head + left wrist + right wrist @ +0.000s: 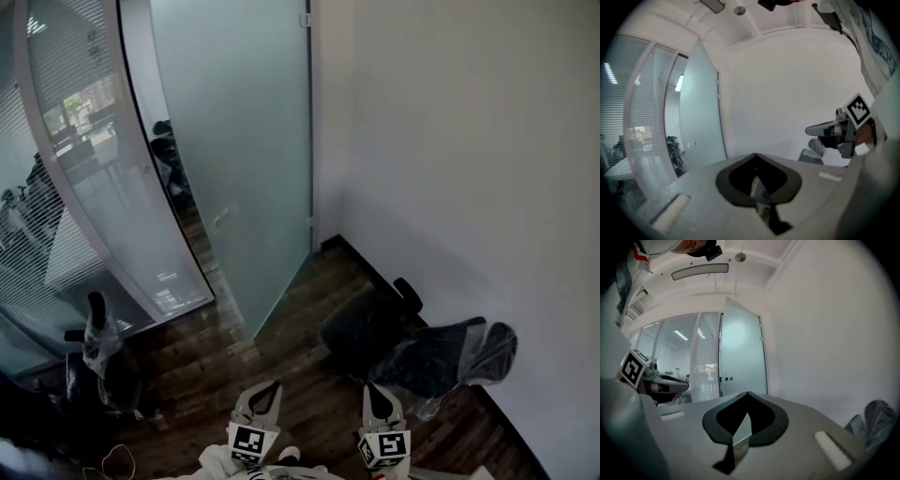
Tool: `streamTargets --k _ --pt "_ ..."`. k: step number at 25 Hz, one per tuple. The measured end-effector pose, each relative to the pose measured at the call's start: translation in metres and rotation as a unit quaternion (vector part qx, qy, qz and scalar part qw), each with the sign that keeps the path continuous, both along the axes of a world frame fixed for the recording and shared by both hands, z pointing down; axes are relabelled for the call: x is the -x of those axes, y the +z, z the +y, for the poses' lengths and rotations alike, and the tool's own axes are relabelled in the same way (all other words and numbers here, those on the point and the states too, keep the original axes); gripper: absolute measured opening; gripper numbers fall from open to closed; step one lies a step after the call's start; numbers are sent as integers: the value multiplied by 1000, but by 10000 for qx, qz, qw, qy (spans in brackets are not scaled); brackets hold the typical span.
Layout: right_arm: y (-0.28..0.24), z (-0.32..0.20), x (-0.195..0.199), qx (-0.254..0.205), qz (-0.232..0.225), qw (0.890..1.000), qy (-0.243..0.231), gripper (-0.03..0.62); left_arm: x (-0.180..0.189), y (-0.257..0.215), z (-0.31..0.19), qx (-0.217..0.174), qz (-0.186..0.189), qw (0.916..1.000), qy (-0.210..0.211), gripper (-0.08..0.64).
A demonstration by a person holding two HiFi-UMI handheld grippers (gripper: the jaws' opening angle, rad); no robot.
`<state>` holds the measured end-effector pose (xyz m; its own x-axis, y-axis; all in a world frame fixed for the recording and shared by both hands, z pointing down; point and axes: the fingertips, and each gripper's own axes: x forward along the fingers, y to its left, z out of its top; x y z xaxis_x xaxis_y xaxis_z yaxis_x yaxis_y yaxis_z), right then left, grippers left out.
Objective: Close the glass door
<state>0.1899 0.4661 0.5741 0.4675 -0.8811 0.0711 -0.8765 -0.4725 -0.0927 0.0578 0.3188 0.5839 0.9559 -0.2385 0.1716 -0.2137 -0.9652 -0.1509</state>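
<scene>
The frosted glass door (pixel 244 141) stands swung open, hinged at the white wall's corner, with its free edge over the wooden floor in front of me. A small lock fitting (pixel 220 217) shows on its pane. My left gripper (pixel 272 385) and right gripper (pixel 373 387) are low in the head view, side by side, well short of the door and touching nothing. Both have their jaws together with nothing between them. The left gripper view shows the door (pixel 698 112) to the left, beyond the closed tips (pixel 755 154). In the right gripper view the door (pixel 740 352) lies straight ahead of the tips (pixel 747 393).
A curved glass partition (pixel 84 187) with blinds runs along the left. Dark chair parts wrapped in plastic (pixel 422 352) lie on the floor against the white wall (pixel 469 141). Another dark chair (pixel 98 356) stands at the lower left.
</scene>
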Motion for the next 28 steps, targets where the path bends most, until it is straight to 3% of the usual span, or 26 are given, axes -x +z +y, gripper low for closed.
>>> streamTargets --k 6,11,21,28 --pt "-5 -75 34 -24 20 9935 -1141 5 59 0 -44 85 -15 9937 -1113 3" --pt "0 -98 73 14 -9 9834 -1813 5 100 2 -52 116 48 9841 -1772 3" --pt "14 -78 78 135 -80 9767 -2141 6 116 7 -26 134 71 9769 -2130 3" --pt "21 -96 68 165 -50 9774 -2108 5 107 8 -55 149 132 9755 -2192 3"
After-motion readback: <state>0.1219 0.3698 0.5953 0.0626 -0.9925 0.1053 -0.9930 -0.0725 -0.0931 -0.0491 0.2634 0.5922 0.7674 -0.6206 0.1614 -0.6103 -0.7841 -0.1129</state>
